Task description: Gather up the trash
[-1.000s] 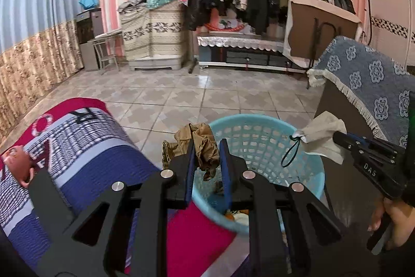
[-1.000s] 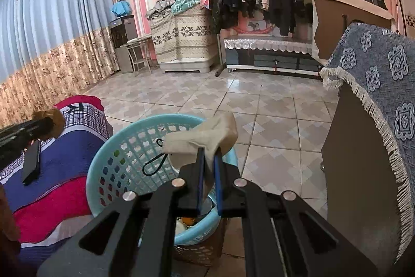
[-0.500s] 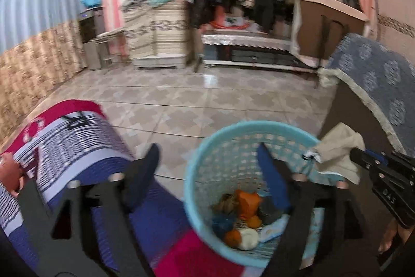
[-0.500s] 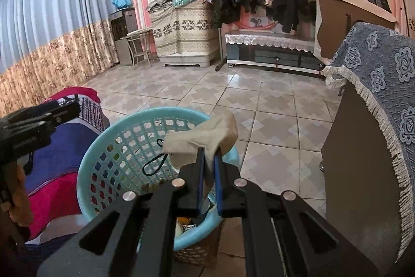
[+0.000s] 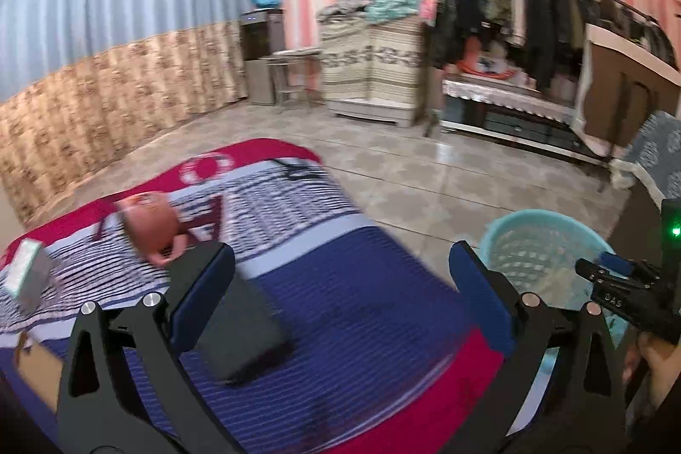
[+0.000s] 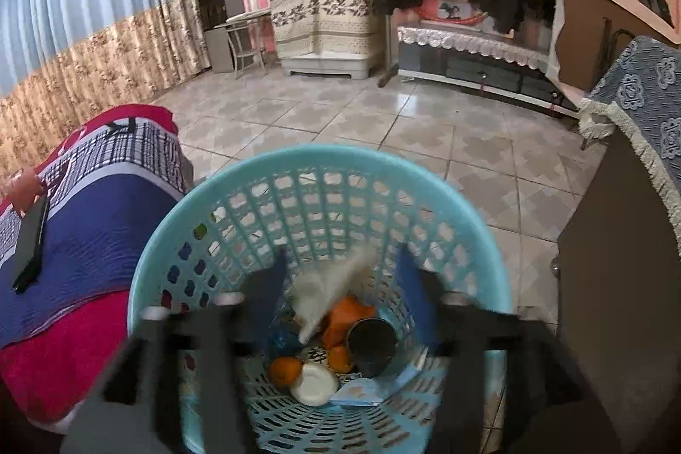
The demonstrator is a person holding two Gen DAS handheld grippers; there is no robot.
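Note:
A light blue plastic basket (image 6: 221,198) holds orange peels, a dark cup, a white lid and other trash. My right gripper (image 6: 340,284) is open right above it, and a white face mask (image 6: 327,284) is falling between its fingers into the basket. My left gripper (image 5: 340,284) is open and empty over the bed cover (image 5: 361,284). On the bed lie a pink round object (image 5: 149,228), a dark flat box (image 5: 238,326) and a small white box (image 5: 27,275). The basket also shows in the left wrist view (image 5: 510,237), with the right gripper (image 5: 613,279) over it.
A striped blue, white and red bed cover (image 6: 85,220) lies left of the basket. A dark phone (image 6: 32,245) lies on it. A cabinet with a blue patterned cloth (image 6: 638,105) stands right of the basket. Tiled floor (image 6: 383,113) stretches beyond, with a clothes rack at the back.
My left gripper let its brown wrapper go into the basket, opened and swung left over the bed. My right gripper opened and released the face mask, which now drops into the basket.

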